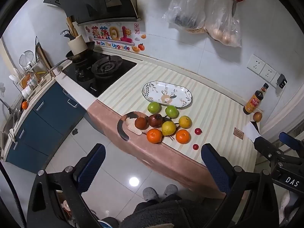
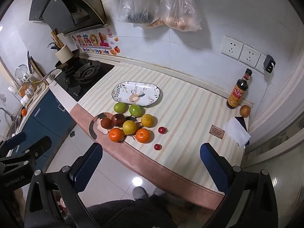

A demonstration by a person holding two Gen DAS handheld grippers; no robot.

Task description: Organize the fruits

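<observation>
A cluster of fruit lies on the striped counter near its front edge: two green fruits, two oranges, two yellow fruits, two dark red fruits and two small red ones. An oval floral plate sits empty just behind them. My left gripper and right gripper are both open and empty, held above the floor in front of the counter.
A sauce bottle and a brown fruit stand at the counter's right end by a white paper. A gas hob with a pan is to the left. Bags hang on the wall.
</observation>
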